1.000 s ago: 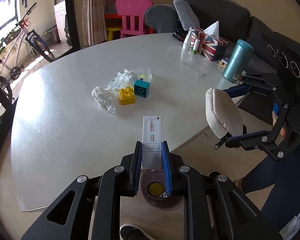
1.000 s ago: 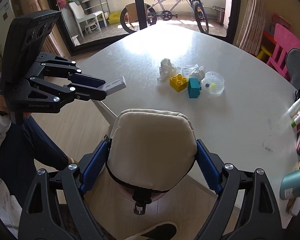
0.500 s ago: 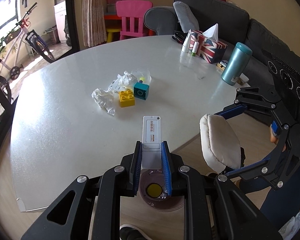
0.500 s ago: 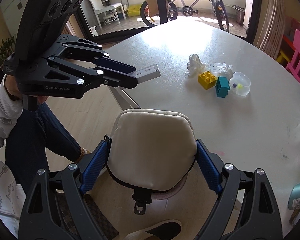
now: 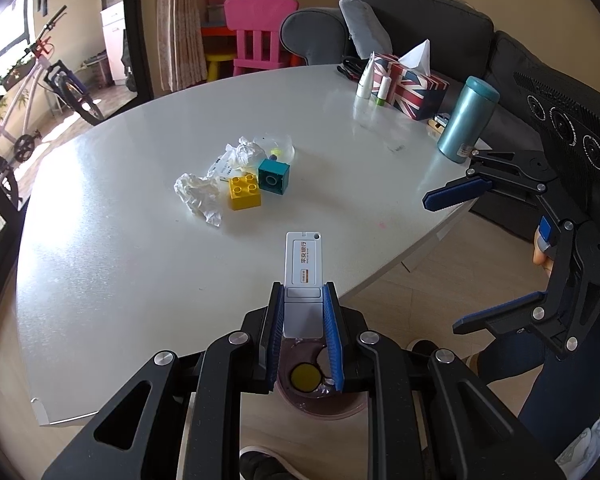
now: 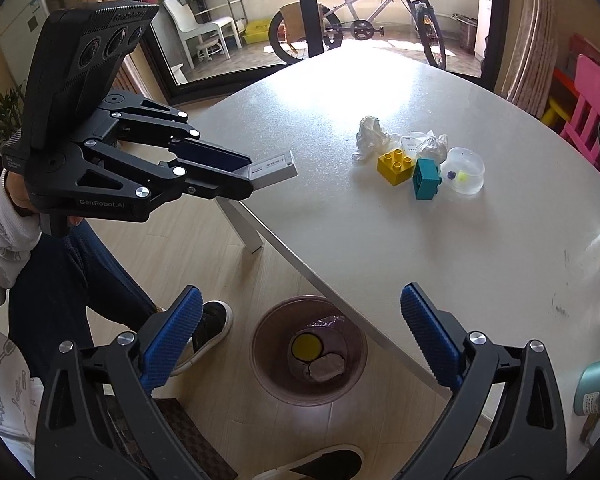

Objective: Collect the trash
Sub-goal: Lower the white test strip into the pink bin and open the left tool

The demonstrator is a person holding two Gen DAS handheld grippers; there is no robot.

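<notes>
Plainly, the left gripper (image 5: 303,316) has its jaws clenched on a flat white card (image 5: 303,270), held out over the near table (image 5: 140,272) edge and above the bin (image 6: 308,354) on the floor, probably so that the card can fall straight in once let go; the right gripper (image 6: 300,332) hangs with jaws spread and nothing between them, directly over the same bin, where a pale pouch-like thing (image 6: 327,367) lies beside a yellow disc (image 6: 306,347); farther off, mid-table, sit two crumpled papers (image 5: 199,196), a yellow block (image 5: 244,193), a teal block (image 5: 274,176) and a clear dome (image 6: 464,170), the papers likely the trash yet to gather; the card's print is too small to read, the left view shows only part of the bin behind the fingers, and what the pouch is I cannot tell.
</notes>
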